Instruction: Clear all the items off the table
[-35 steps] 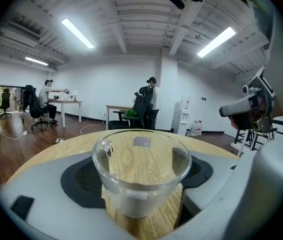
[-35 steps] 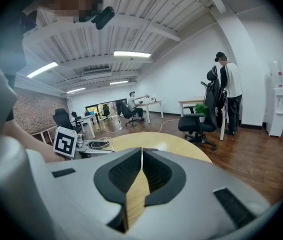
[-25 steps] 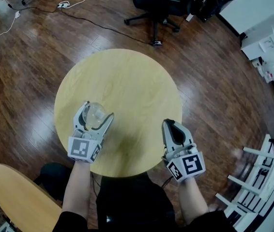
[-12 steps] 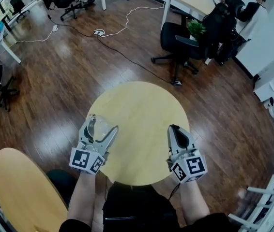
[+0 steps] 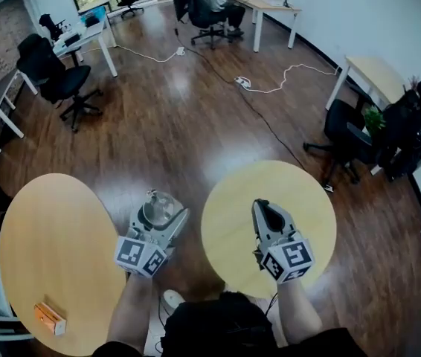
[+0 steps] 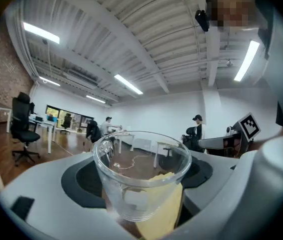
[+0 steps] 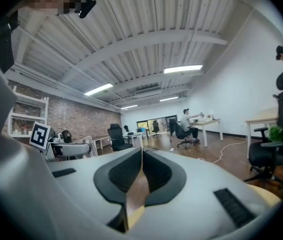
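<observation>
Between left gripper [image 5: 164, 207] fingers [image 5: 175, 229] sits a clear glass [image 6: 141, 176] (marker cube [image 5: 142, 257] behind).

Round pale wooden table [image 5: 311, 199] on dark glossy plank floor [image 5: 158, 136], second round pale wooden table [image 5: 47, 236] left of it, small orange-brown block [image 5: 50, 319] on that one's near edge.

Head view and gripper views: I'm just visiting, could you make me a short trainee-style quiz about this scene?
1. True or false: the left hand-held gripper holds a glass cup.
2. The right hand-held gripper has its jaws: A) wide apart, B) together and empty, C) closed on a cup.
3. Which round table bears a small box: the left table or the right table in the head view?
Key: 1 true; 2 B; 3 left.
</observation>
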`<action>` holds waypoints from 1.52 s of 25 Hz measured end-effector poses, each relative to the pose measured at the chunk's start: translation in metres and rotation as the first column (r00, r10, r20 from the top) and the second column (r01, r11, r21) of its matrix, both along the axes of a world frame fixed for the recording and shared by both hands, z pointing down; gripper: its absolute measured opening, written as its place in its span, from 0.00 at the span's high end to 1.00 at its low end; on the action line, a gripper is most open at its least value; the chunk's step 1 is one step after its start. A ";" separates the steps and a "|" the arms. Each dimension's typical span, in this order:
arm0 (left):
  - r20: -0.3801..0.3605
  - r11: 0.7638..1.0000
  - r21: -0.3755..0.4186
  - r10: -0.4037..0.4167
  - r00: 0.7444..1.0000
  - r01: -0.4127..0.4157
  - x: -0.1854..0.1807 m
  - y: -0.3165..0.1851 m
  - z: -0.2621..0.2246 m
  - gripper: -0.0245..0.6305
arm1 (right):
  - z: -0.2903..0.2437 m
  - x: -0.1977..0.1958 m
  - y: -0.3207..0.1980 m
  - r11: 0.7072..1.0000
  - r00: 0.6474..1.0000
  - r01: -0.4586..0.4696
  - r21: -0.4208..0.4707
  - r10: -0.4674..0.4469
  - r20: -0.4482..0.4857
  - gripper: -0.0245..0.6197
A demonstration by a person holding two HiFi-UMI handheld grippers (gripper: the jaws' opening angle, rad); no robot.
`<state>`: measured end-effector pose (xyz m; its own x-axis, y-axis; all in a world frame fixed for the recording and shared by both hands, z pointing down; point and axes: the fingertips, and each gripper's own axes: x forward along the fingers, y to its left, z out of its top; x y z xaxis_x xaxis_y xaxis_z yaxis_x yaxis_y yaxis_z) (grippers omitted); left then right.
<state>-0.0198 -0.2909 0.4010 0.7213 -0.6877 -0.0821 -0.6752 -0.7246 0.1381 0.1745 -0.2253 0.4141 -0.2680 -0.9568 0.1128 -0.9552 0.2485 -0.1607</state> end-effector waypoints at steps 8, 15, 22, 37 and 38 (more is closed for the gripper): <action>0.008 0.930 0.029 -0.366 0.930 0.366 -0.225 0.026 -0.013 0.33 | -0.010 -0.229 -0.037 0.888 0.888 0.459 -0.026 -0.459 -0.003 0.94; -0.002 0.767 0.045 -0.641 0.768 0.640 -0.401 0.093 -0.006 0.33 | -0.012 -0.428 -0.027 0.657 0.657 0.754 -0.014 -0.754 0.004 0.94; 0.015 0.626 0.033 -0.779 0.626 0.779 -0.522 0.164 0.008 0.33 | 0.004 -0.582 0.017 0.464 0.465 0.885 -0.024 -0.885 0.022 0.94; 0.000 0.440 -0.061 -0.898 0.441 0.896 -0.608 0.184 0.046 0.33 | 0.020 -0.685 0.002 0.296 0.297 0.952 -0.083 -0.955 0.007 0.94; 0.000 0.429 -0.066 -0.903 0.430 0.901 -0.612 0.180 0.050 0.33 | 0.020 -0.687 -0.004 0.296 0.297 0.952 -0.083 -0.955 0.004 0.94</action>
